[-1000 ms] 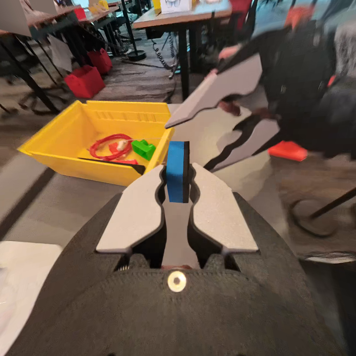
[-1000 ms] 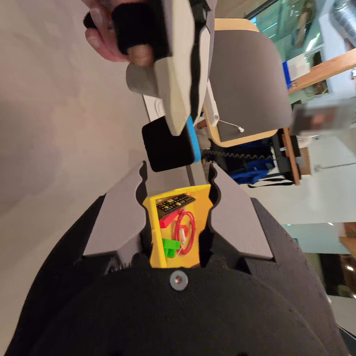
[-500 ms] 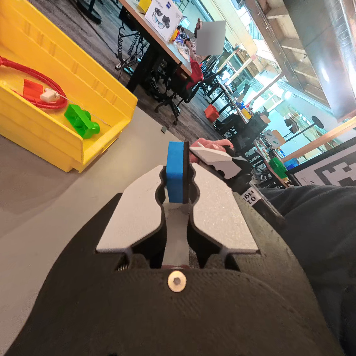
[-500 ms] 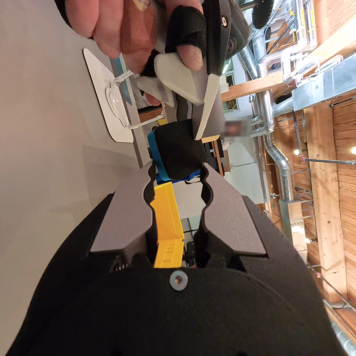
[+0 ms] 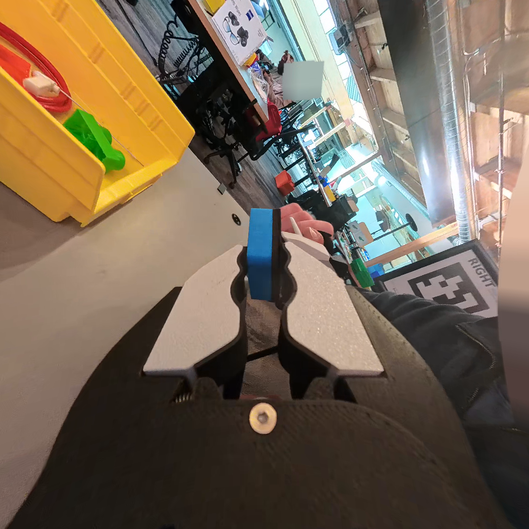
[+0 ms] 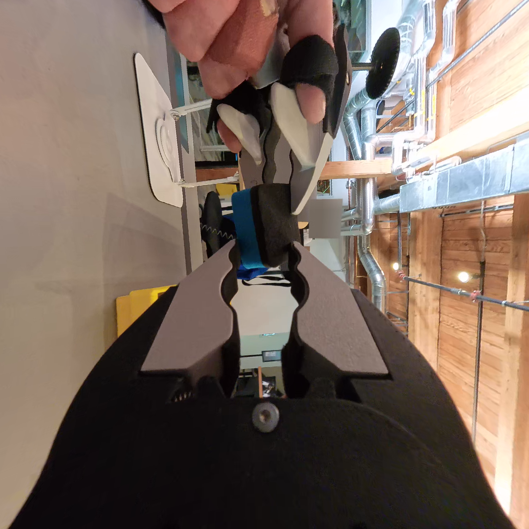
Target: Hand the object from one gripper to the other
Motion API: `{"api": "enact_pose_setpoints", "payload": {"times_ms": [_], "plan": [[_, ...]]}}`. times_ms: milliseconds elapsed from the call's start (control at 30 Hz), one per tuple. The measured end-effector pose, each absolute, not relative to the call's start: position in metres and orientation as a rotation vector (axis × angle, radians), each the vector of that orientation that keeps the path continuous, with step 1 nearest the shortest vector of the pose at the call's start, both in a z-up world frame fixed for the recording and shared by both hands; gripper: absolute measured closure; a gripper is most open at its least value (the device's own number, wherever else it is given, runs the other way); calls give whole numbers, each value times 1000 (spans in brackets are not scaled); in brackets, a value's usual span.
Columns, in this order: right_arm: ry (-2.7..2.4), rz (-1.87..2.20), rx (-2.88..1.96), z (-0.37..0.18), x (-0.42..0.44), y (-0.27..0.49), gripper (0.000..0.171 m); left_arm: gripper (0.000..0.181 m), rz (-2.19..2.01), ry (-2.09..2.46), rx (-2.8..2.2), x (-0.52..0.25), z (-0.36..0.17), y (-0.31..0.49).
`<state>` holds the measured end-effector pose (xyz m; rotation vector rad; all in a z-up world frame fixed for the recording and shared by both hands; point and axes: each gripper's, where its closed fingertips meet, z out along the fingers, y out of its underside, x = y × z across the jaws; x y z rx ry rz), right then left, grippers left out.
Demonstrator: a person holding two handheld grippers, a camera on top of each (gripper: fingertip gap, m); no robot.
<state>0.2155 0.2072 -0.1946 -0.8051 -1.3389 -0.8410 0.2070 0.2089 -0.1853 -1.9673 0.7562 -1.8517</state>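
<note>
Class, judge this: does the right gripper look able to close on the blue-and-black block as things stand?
Probably yes: the right gripper is open with the block at its fingertips; the left gripper holds the other end.

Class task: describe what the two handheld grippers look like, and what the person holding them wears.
Each gripper, left and right, has a rounded black textured body with a silver screw, and two pale grey wedge-shaped jaws with wavy black inner pads. The person wears a dark zipped sleeve and a black finger strap.
</note>
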Motion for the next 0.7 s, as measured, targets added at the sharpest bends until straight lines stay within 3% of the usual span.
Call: {"api": "enact_pose_setpoints", "payload": {"times_ms": [567,700], "plan": [[-1467,-849,-752,-191,217,197,152,158,-2072,612,-1889,208,-183,202],[-1456,-806,-803,-186,222,198,153,144,-2085,605,-1865,205,-180,205]]}}
